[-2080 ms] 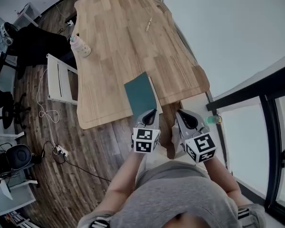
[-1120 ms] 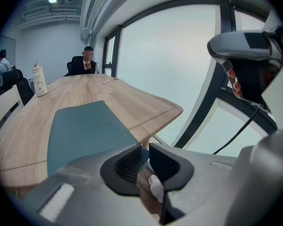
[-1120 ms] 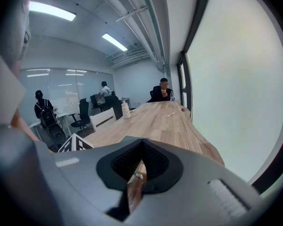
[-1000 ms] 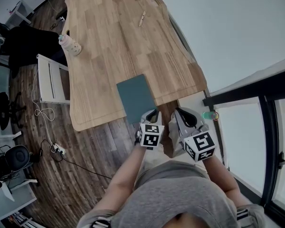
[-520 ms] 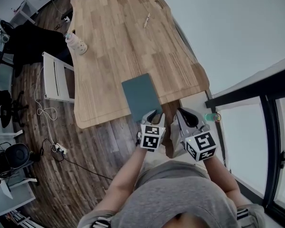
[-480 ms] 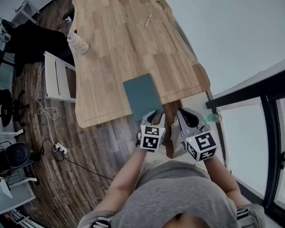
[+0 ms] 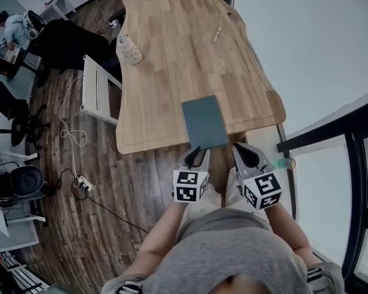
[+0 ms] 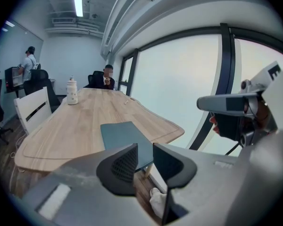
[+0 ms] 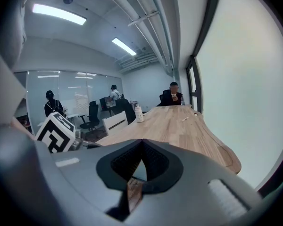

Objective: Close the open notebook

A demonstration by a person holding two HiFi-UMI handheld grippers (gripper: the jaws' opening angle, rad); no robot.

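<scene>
Just short of the wooden table [image 7: 165, 60], holding the left gripper [image 7: 196, 156] with jaws parted, having just been opening, nothing between them; holding the right gripper [image 7: 244, 155] with jaws pressed together, empty. Facing the teal notebook [image 7: 204, 122], lying closed and flat at the table's near edge.

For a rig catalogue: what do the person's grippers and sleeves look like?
The left gripper and right gripper each have a light grey moulded body, black ribbed jaw pads and a white cube with black square markers. The person wears a grey short-sleeved shirt with striped cuffs.
</scene>
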